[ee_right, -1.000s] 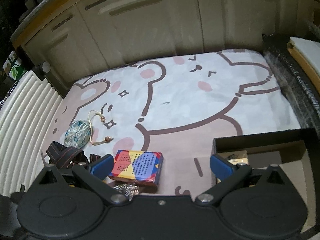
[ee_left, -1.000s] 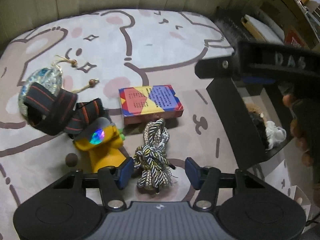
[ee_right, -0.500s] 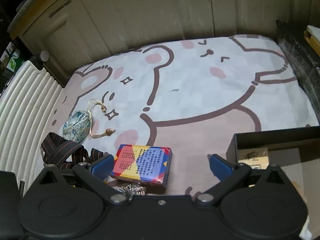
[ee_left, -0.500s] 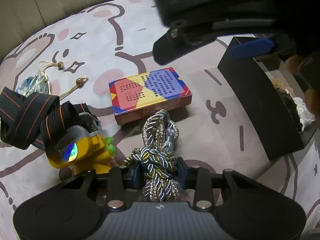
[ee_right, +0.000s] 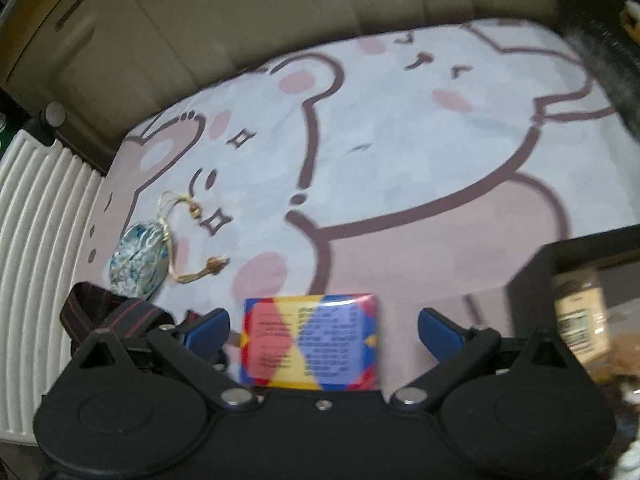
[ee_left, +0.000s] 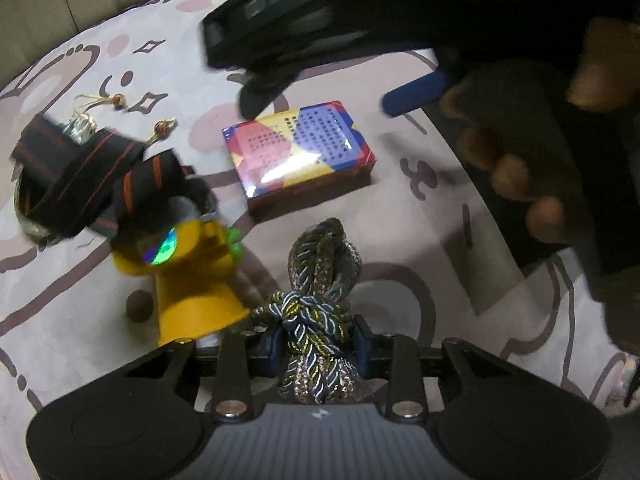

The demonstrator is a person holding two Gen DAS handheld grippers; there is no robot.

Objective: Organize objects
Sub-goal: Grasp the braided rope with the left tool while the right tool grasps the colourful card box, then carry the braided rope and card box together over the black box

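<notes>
My left gripper (ee_left: 318,344) points steeply down at the cartoon mat. Its jaws are closing, and the blue pads press on a braided rope bundle (ee_left: 320,288) of grey, blue and gold cord. Just beyond the bundle lies a colourful flat box (ee_left: 300,152). My right gripper (ee_left: 336,94) hangs over that box, held by a person's hand (ee_left: 520,160). In the right wrist view the right gripper (ee_right: 323,330) stands open, its blue fingers wide on either side of the colourful box (ee_right: 310,344) and apart from it.
A yellow toy (ee_left: 192,280) with a shiny sticker lies left of the rope, under a black orange-striped strap (ee_left: 80,176). A blue-white drawstring pouch (ee_right: 138,260) sits further left. An open black box (ee_right: 580,264) holding items stands at the right. Cabinets line the mat's far edge.
The left jaws went from wide open to pressing on the rope bundle. The right gripper swung left from beside the black box to above the colourful box.
</notes>
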